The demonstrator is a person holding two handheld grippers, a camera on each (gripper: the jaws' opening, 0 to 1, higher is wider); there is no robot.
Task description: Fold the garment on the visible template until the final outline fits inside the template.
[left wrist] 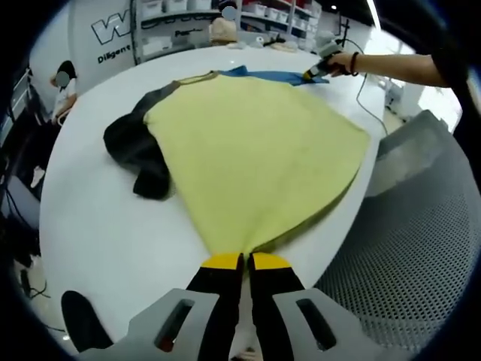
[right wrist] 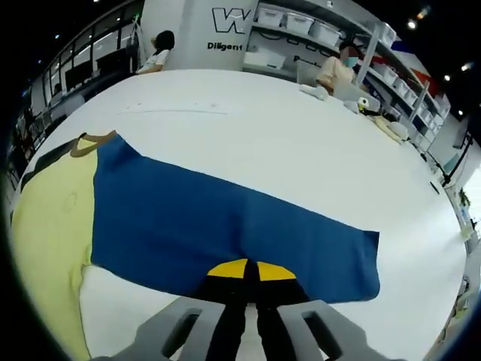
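Nearest the lens in the left gripper view, the left gripper [left wrist: 246, 258] has its yellow-tipped black jaws pressed together on the near hem of the yellow fabric garment [left wrist: 252, 154], pinching the cloth where it gathers to a point at the edge of the round white table [left wrist: 90, 218]. The garment lies spread flat across the table, with a dark grey sleeve [left wrist: 139, 154] crumpled beside it on its left and a tan collar at its far end.

In the right gripper view, the right gripper [right wrist: 248, 269] has its jaws clenched on the near edge of the blue rectangular cloth panel [right wrist: 218, 226], which lies flat and overlaps the yellow garment [right wrist: 45, 226] by the collar. From the left gripper view, the same blue panel [left wrist: 270, 75] shows at the garment's far end, where a person's outstretched hand [left wrist: 342, 62] with a dark wristband holds the other gripper low over the table.

On the white wall behind, large letters begin with "W" [right wrist: 225, 19], with smaller writing starting "Diligen" below; the rest is cut off. White shelving with storage bins [right wrist: 316, 30] stands beside it.
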